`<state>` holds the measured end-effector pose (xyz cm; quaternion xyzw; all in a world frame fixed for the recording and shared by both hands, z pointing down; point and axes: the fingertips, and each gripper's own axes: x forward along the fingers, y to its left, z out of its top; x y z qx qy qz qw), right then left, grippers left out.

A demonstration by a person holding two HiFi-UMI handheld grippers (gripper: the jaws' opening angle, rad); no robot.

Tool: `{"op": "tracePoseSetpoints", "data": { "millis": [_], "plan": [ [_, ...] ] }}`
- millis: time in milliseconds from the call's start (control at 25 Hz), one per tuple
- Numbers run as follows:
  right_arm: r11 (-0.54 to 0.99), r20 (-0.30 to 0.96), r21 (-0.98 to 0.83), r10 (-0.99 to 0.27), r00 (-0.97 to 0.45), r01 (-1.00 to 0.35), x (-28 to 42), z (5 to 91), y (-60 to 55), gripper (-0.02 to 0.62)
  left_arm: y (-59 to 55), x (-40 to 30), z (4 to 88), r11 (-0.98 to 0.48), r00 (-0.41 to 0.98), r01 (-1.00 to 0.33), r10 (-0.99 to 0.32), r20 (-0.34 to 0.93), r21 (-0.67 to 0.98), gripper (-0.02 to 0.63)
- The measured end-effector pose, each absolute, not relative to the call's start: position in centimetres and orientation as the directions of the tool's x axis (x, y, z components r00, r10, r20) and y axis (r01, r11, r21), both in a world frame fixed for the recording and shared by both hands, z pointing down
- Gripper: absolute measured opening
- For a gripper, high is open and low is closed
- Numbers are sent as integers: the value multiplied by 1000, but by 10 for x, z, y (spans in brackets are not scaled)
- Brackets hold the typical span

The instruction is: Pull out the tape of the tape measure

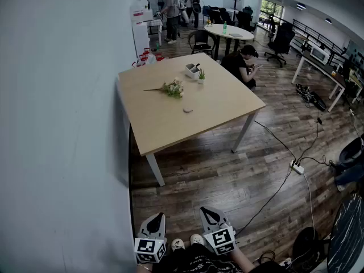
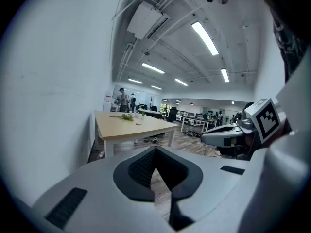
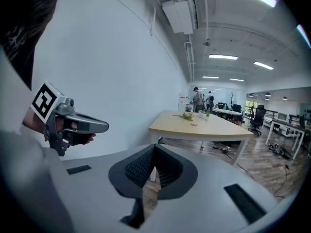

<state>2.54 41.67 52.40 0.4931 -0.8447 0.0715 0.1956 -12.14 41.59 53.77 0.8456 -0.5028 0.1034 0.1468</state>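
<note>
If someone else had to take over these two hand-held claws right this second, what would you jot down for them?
Left gripper: shut, nothing in it, held low in front of the person.
Right gripper: shut, empty, beside the left one.
Job's things: a small round thing, probably the tape measure though too small to be sure, lies on the table near the flowers. The table stands some way ahead, out of reach.
Done: nothing yet; no tape is pulled out.
Left: walk up to the table, take the case with one gripper, and pull the tape out with the other.
</note>
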Motion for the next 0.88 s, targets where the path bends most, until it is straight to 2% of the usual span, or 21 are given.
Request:
{"op": "tracePoseSetpoints", "data": {
  "millis": [320,560,800,840,880],
  "plan": [
    [492,402,63,-809,-429,-868,17,527,428,12,424,-137,535,-427,463,-886,-832,307,180,8],
    [463,372,21,-827,-423,-886,23,523,431,12,429,-128,537,-479,491,-870,-812,315,119,8],
    [430,361,4,-842,-400,-903,27,521,437,14,436,-122,539,-507,526,-850,-791,313,146,12],
    [427,357,0,-845,-399,-904,27,518,437,14,437,-122,537,-508,531,-847,-791,303,159,20],
    [430,355,-9,-842,-405,-903,26,516,438,18,437,-123,534,-508,539,-842,-791,289,181,57]
  ]
}}
